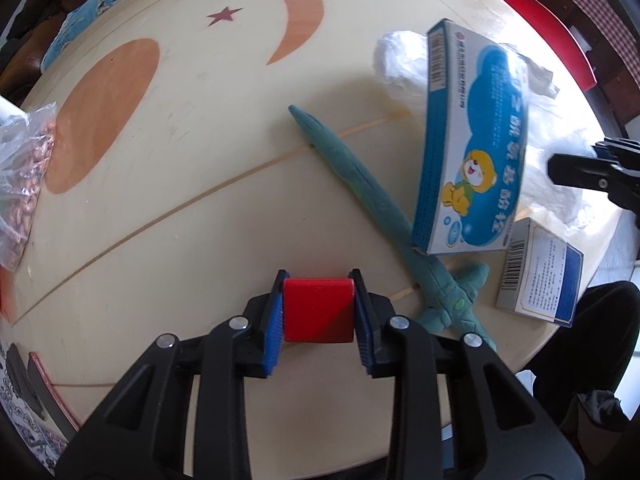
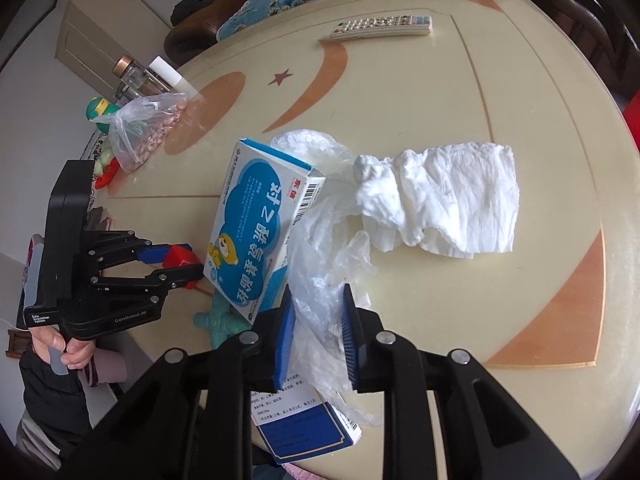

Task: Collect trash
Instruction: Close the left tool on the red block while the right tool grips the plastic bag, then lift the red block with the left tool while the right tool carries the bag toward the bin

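Observation:
My left gripper (image 1: 319,286) is shut on a red block (image 1: 319,312) above the cream table (image 1: 192,152); it also shows in the right wrist view (image 2: 188,262). A blue-and-white medicine box (image 1: 472,148) with a cartoon bear lies tilted to its right, also seen in the right wrist view (image 2: 260,228). My right gripper (image 2: 318,296) is open, its fingers on either side of a clear plastic bag (image 2: 320,240); I cannot tell whether they touch it. A crumpled white tissue (image 2: 444,200) lies beyond. A second smaller box (image 1: 540,276) (image 2: 304,428) sits near the table edge.
A green toy sword (image 1: 372,200) lies across the table. A bag of pink nuts (image 2: 148,132), bottles (image 2: 136,76) and toys stand at the left. A remote control (image 2: 384,26) lies at the far side. A red chair (image 1: 556,36) stands beyond the table.

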`<state>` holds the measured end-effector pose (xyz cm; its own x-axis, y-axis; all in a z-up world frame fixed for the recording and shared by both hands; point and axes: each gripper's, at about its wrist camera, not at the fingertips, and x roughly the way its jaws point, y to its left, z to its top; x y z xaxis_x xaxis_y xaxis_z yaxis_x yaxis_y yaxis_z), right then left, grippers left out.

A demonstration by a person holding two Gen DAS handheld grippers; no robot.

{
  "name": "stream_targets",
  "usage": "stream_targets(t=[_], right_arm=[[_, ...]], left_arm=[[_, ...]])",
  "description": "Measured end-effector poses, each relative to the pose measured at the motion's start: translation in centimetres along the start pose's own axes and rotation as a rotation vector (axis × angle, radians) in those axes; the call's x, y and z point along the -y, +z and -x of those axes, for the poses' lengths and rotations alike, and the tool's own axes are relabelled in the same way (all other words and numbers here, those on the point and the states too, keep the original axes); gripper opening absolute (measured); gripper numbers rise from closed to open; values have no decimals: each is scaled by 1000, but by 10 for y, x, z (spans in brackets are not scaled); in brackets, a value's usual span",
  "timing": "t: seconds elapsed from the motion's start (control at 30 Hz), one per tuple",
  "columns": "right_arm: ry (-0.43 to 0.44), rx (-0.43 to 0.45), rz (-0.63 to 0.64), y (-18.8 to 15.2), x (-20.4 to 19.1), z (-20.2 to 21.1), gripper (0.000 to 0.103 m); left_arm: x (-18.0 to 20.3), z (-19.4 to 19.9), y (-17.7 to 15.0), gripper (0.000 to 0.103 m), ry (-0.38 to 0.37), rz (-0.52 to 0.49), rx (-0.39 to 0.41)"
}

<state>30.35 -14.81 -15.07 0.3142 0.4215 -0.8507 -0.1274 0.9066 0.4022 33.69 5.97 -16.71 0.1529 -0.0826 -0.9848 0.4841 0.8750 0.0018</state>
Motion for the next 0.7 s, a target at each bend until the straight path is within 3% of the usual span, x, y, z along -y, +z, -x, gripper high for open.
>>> stream_targets(t=[0.47, 0.7], right_arm=[[33, 74, 6, -1, -2, 36, 21], [-1, 161, 9, 2, -1, 65, 21]], left_arm=[[-21, 10, -2, 31, 0, 64, 22], [-21, 19, -10, 31, 8, 90, 46]])
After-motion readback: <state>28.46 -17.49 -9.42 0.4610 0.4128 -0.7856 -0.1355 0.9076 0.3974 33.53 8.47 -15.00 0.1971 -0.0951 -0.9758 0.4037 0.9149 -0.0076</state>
